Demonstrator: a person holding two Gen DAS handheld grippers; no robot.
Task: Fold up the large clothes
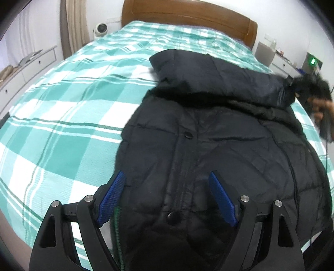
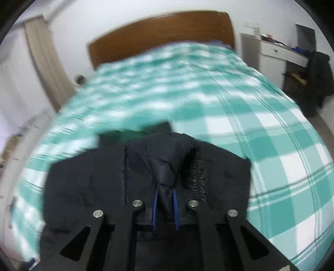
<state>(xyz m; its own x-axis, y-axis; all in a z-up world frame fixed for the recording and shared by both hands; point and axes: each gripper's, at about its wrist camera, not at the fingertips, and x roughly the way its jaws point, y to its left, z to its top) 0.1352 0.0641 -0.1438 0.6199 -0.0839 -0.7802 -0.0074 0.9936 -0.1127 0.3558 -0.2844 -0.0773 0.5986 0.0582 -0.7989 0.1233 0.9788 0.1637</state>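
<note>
Right gripper [image 2: 165, 208] pinches jacket [image 1: 208, 156] fabric; left gripper [image 1: 167, 196] hovers wide above.

- The left wrist view looks steeply down along its own tongs [image 1: 167, 196], close over the lower front of the coat [image 1: 208, 146], facing up the bed [image 1: 62, 125] toward the headboard [image 1: 187, 18].
- The right wrist view, blurred, looks down along its own tongs [image 2: 165, 208], very close to a sleeve, facing the same headboard [image 2: 162, 35].
- Both views share the coat [image 2: 83, 187], the checked bed [image 2: 271, 146], the headboard and the curtain [image 1: 75, 27] at the left.
</note>
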